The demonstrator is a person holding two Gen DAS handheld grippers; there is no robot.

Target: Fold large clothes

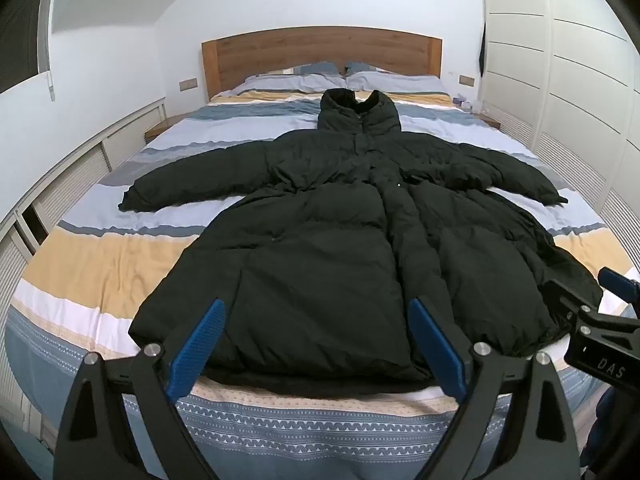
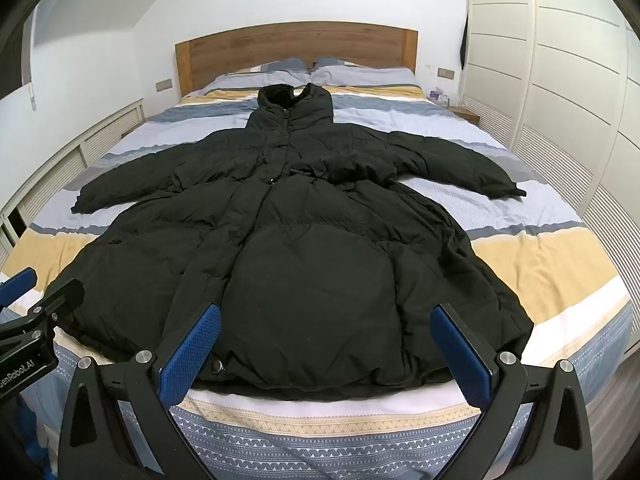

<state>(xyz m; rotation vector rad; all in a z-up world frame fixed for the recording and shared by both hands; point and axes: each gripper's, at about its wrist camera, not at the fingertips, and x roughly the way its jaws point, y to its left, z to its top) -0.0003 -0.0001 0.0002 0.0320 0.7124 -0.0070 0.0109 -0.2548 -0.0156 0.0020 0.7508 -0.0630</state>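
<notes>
Reading the lettering first, we make out "DAS" in white on the black body of the right gripper (image 1: 616,284) at the right edge of the left wrist view, and "enRobot.AI", cut off at the frame edge, on the left gripper (image 2: 24,284) at the left edge of the right wrist view.

Our task's thing is a black padded coat (image 1: 340,240), puffy and quilted, with a matte, slightly crinkled shell. It lies face up across the middle of both frames on a bed (image 1: 100,256) covered in smooth cotton, banded in blue, white and yellow, with a woven-looking zigzag pattern along the lower frame. Both sleeves are spread out sideways, the high collar points to the wooden headboard (image 1: 320,56) in the upper centre, and a snap button (image 2: 217,366) sits at the hem.

Both pairs of fingers are spread wide, pinching nothing. Their blue pads (image 1: 198,346) are finely ribbed. In each view the coat's hem lies between and just beyond the fingertips, in the lower middle of the frame.
</notes>
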